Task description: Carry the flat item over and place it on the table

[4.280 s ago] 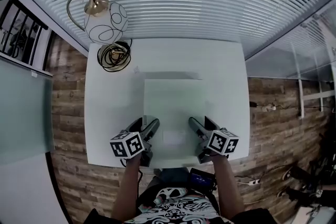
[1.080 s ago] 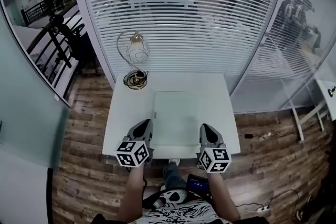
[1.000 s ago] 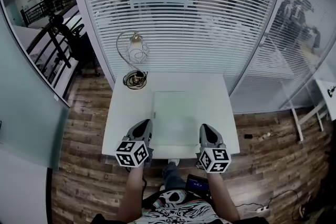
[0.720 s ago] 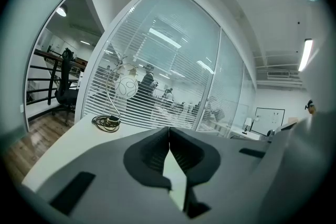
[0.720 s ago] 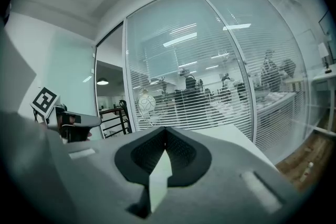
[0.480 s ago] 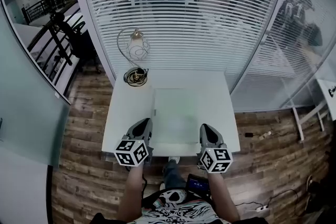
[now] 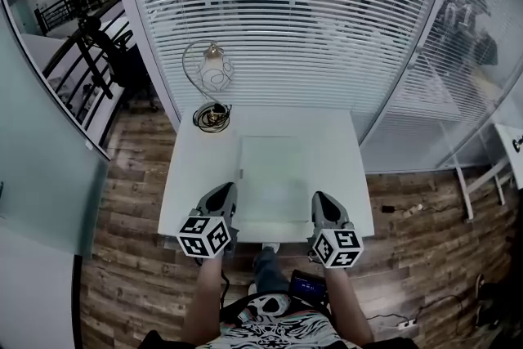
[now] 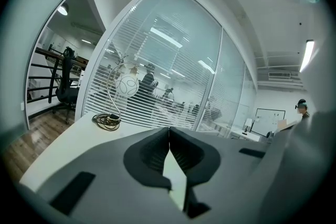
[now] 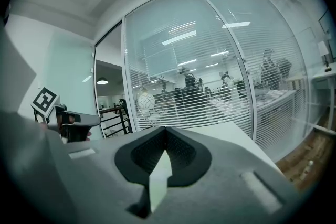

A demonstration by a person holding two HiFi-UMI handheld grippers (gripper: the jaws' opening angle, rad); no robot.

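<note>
Frosted and thin, the flat sheet [image 7: 276, 176] stretches out over the white table [image 7: 196, 176]. Its near edge is pinched by the left gripper [image 7: 226, 196] and the right gripper [image 7: 321, 202], both clamped tight on it at the table's near side. We cannot tell whether it rests on the top. We judge this the placing step: we should lower both corners level, stay clear of the globe lamp [image 7: 214, 76], and release only once it lies flat.

L tongs [image 7: 223, 192], R tongs [image 7: 321, 199] hide sheet [image 7: 274, 176] corners.
</note>
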